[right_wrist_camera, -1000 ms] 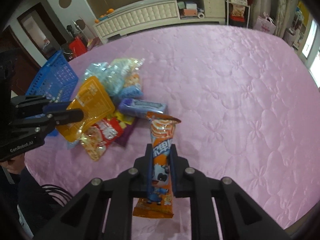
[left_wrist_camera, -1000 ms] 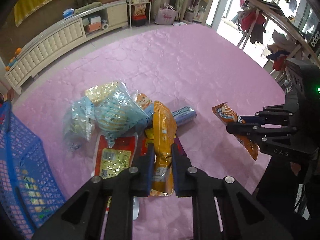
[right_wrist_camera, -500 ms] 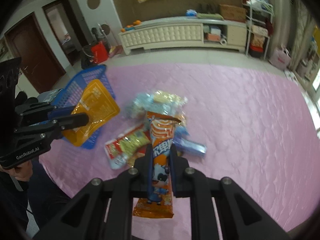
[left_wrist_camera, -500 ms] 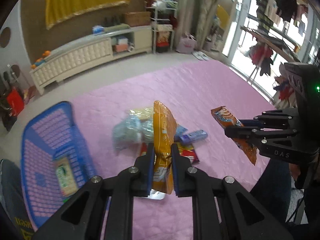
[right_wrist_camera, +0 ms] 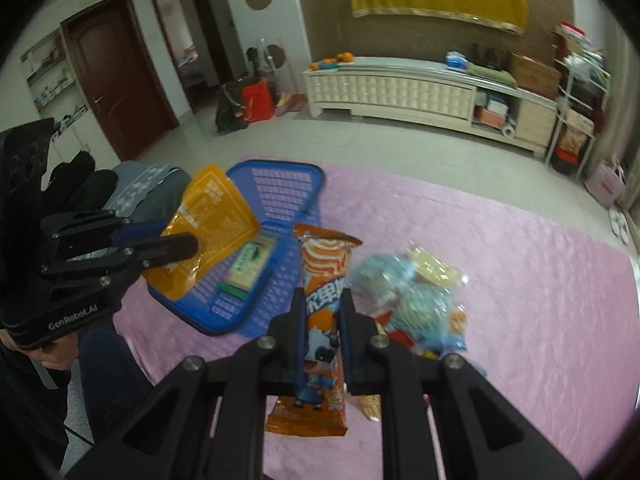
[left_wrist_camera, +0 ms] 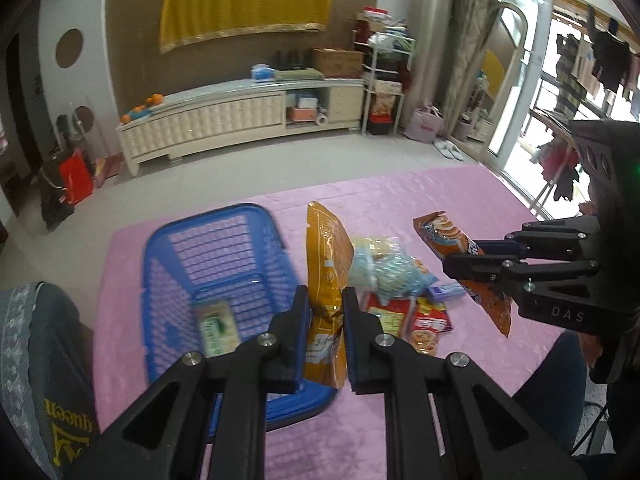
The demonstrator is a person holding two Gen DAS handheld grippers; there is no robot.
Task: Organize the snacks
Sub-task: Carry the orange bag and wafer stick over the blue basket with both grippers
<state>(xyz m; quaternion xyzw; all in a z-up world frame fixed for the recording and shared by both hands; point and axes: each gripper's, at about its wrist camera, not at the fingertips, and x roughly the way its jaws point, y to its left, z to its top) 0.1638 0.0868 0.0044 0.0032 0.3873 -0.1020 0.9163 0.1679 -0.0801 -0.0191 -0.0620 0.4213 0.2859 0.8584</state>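
Snacks (left_wrist_camera: 394, 280) lie heaped on your pink quilt (left_wrist_camera: 472, 200) beside the blue basket (left_wrist_camera: 160, 248). Your left gripper (left_wrist_camera: 325, 320) pinches a yellow pouch (left_wrist_camera: 326, 264); your right gripper (right_wrist_camera: 322, 332) clamps an orange packet (right_wrist_camera: 324, 280).

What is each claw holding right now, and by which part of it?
Left claw grips the yellow-orange pouch near its lower end. Right claw grips the orange wrapper with the cartoon cow around its middle.

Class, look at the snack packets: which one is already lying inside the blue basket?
The flat green-and-white packet on the blue basket floor. The other packets are either heaped on the pink cover or held in grippers.
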